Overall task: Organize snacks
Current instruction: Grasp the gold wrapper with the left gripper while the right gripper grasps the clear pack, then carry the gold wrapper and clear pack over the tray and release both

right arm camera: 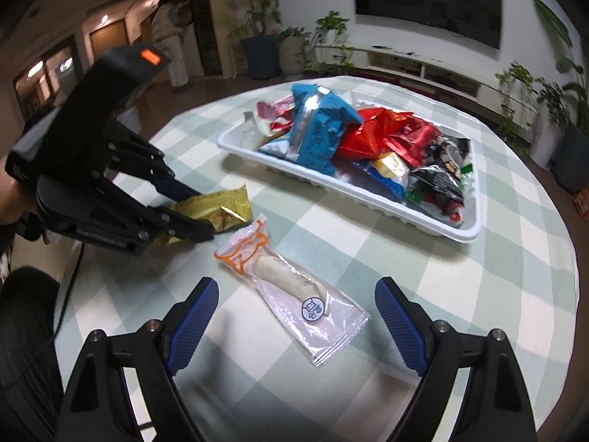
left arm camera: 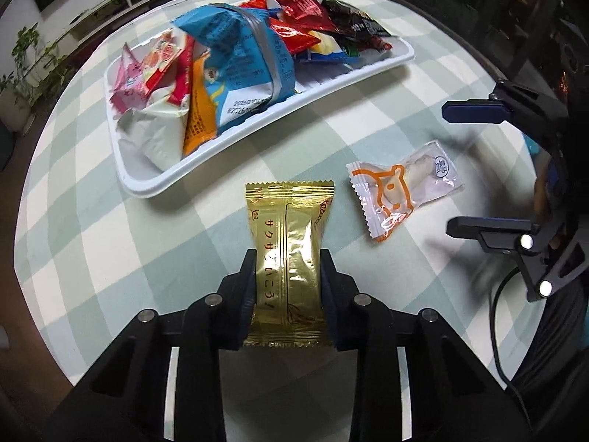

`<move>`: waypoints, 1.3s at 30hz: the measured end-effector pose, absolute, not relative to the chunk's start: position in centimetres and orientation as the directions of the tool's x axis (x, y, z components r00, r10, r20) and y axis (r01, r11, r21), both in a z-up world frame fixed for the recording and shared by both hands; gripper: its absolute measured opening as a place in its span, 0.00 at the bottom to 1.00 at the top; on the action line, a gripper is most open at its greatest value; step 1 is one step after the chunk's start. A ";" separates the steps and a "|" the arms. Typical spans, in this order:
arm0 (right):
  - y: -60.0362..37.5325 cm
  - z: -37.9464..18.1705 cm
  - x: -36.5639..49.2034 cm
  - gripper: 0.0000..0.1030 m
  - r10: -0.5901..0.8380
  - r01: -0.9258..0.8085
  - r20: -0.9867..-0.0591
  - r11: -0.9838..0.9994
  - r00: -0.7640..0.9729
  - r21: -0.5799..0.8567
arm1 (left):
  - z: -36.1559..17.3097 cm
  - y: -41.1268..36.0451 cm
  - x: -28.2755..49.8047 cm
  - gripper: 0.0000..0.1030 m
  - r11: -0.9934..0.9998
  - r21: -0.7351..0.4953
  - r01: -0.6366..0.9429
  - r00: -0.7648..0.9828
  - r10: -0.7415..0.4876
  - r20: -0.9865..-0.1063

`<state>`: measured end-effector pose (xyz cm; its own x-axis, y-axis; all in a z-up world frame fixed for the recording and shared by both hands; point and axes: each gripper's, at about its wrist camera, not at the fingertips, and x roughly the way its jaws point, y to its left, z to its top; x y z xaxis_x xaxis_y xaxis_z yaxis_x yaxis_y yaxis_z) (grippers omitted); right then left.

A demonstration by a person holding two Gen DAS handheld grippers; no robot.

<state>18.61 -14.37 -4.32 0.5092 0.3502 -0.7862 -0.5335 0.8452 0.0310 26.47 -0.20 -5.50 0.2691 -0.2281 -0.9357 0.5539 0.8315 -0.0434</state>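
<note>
While the left gripper (left arm camera: 288,280) jaws pinch the light, crinkly gold wafer packet (left arm camera: 289,243) mid-body, right gripper (right arm camera: 294,316) jaws gape over the slippery clear sausage packet (right arm camera: 291,287).

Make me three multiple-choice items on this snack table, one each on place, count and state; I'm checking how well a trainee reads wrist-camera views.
1. Where does the clear packet with the orange animal outline lie?
A. in the white tray
B. on the checked tablecloth, outside the tray
C. in the left gripper

2. How many snack packets lie outside the white tray?
A. one
B. two
C. four

3. What is the left gripper doing?
A. closed on the gold packet
B. hanging open over the tray
C. closed on the blue bag

Answers: 1 B, it lies flat on the cloth ahead of the open right gripper; 2 B, only the clear packet and the gold packet; 3 A, both pads press on the gold packet's sides.
</note>
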 end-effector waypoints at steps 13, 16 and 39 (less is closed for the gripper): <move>-12.5 -6.4 22.2 0.79 0.309 -0.693 -0.898 0.721 0.314 0.006 | -4.4 4.7 22.7 0.28 0.865 -0.355 0.354 0.408 -0.485 -0.774; -12.3 -6.4 22.9 0.76 0.321 -0.693 -0.899 0.720 0.297 0.029 | -5.3 4.9 22.6 0.28 0.862 -0.365 0.353 0.396 -0.491 -0.776; -14.1 -5.5 19.6 0.25 0.414 -0.551 -0.844 0.815 0.341 0.177 | -5.2 5.2 22.3 0.28 0.855 -0.376 0.359 0.408 -0.506 -0.760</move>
